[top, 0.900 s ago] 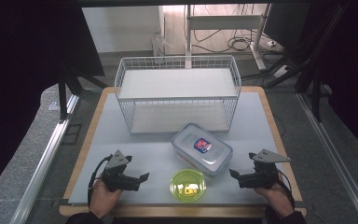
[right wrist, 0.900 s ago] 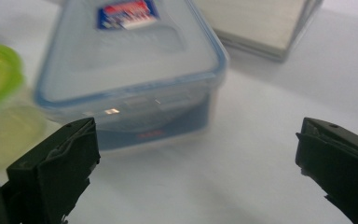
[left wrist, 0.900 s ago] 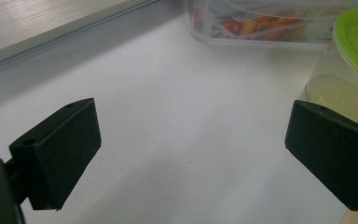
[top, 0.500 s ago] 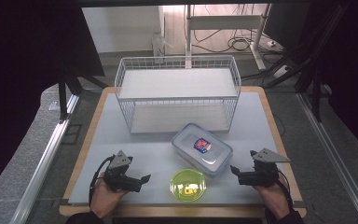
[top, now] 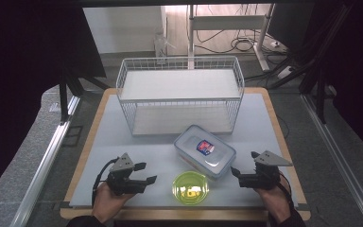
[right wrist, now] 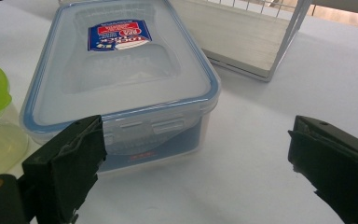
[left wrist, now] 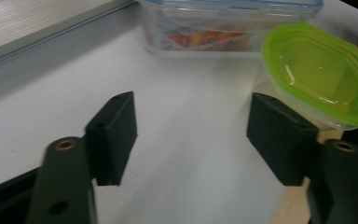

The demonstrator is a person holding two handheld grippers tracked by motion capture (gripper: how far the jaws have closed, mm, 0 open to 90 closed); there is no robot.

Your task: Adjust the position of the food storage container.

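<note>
Here, two food boxes are seen near the front edge of the pale surface (top: pixel 123 137): a rectangular clear plastic container with a blue-rimmed lid and a red-and-blue label (top: pixel 204 151), and just in front of it a small round clear tub with a lime-green lid (top: pixel 190 185). The two stand close together, though whether they touch cannot be told. Behind them, well apart, a white wire basket rack with a flat shelf (top: pixel 179 94) is placed across the middle of the surface.

The left gripper (top: pixel 146 174) is held low at the front left, its jaws spread with nothing between them; in the left gripper view the green-lidded tub is seen just beyond the right-hand jaw. The right gripper (top: pixel 235 173) is held at the front right, its jaws likewise spread and empty, aimed at the near corner of the rectangular container, which lies just ahead of one jaw in the right gripper view.

Compared with the moments before, very little is changed: the right gripper is brought slightly nearer the rectangular container, while the left gripper, both boxes and the rack are found in the same places. Nothing is yet touched or lifted, so the work is judged to be at its opening approach, with a grasp on the rectangular container probably the next step.
</note>
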